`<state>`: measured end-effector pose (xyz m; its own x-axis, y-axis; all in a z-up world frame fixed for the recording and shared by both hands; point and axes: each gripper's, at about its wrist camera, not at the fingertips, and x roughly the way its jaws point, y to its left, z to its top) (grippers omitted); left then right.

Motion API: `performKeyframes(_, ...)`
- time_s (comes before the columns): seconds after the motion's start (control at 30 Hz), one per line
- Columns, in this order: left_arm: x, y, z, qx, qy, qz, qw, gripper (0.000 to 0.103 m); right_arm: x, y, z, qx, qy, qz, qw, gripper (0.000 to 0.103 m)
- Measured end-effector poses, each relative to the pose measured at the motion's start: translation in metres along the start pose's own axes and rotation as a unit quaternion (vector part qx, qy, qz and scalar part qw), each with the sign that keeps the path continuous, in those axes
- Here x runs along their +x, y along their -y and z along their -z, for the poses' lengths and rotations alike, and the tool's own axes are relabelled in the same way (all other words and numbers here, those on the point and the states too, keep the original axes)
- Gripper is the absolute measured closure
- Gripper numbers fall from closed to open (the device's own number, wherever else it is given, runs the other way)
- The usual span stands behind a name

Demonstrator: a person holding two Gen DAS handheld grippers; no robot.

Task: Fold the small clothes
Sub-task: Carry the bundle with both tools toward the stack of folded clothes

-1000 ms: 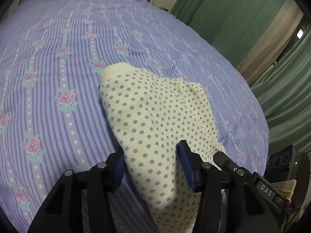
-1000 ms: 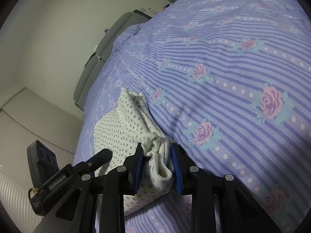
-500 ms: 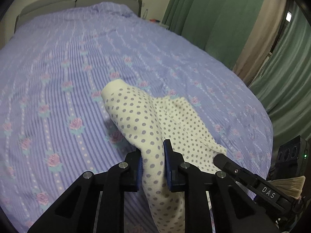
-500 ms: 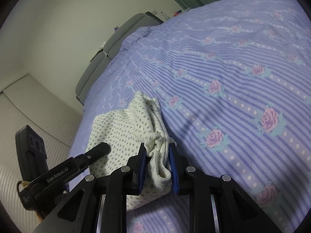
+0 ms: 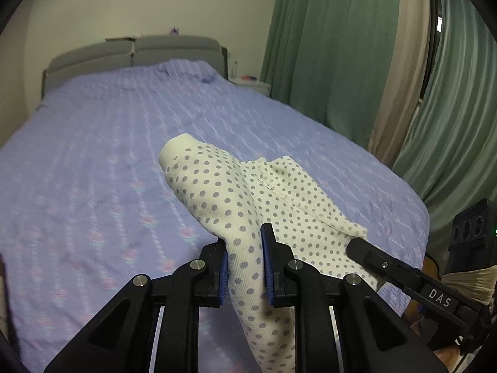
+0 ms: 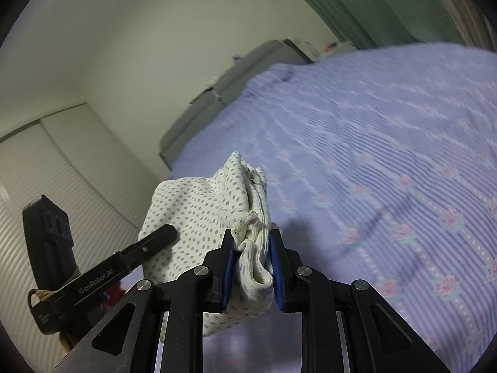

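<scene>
- Two grippers pinch one polka-dot garment (image 5: 248, 192): left gripper (image 5: 245, 261) jaws nearly closed on a leg, right gripper (image 6: 251, 261) clamped on the bunched waistband (image 6: 251, 233).
- Garment hangs clear above the bed (image 5: 93, 155).
- Light, limp knit, likely sags; waistband and cuff (image 5: 177, 149) look the best holds.
- Curtains (image 5: 326, 46) and headboard (image 5: 133, 52) stand well apart; nothing blocks.

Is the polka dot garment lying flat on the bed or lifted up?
Lifted: the polka dot garment is pinched in the left gripper and right gripper, hanging bunched.

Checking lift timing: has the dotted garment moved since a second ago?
Yes. The dotted garment has come up off the purple bedspread, pinched by left gripper and right gripper; the headboard now shows.
</scene>
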<state>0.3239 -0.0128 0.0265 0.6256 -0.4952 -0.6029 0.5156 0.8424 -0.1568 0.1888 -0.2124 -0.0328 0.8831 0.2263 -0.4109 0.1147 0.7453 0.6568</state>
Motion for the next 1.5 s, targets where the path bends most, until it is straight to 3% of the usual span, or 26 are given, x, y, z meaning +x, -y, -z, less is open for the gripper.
performKeyframes(0.43, -0.143, -0.069, -0.019, -0.010, 0.072, -0.074, 0.9946, 0.083, -0.014, -0.137, 0.007, -0.067, 0.015, -0.076, 0.995, 0.080)
performKeyframes(0.83, -0.241, -0.176, -0.026, -0.021, 0.081, -0.144, 0.9861, 0.083, 0.031, -0.268, 0.044, -0.114, -0.008, -0.145, 0.983, 0.080)
performKeyframes(1.23, -0.311, -0.280, -0.018, -0.047, 0.096, -0.194, 0.9751, 0.084, 0.089, -0.376, 0.085, -0.155, -0.041, -0.195, 0.968, 0.080)
performKeyframes(1.5, -0.322, -0.334, -0.009, -0.058, 0.078, -0.237, 0.9666, 0.084, 0.126, -0.425, 0.114, -0.173, -0.065, -0.222, 0.957, 0.080)
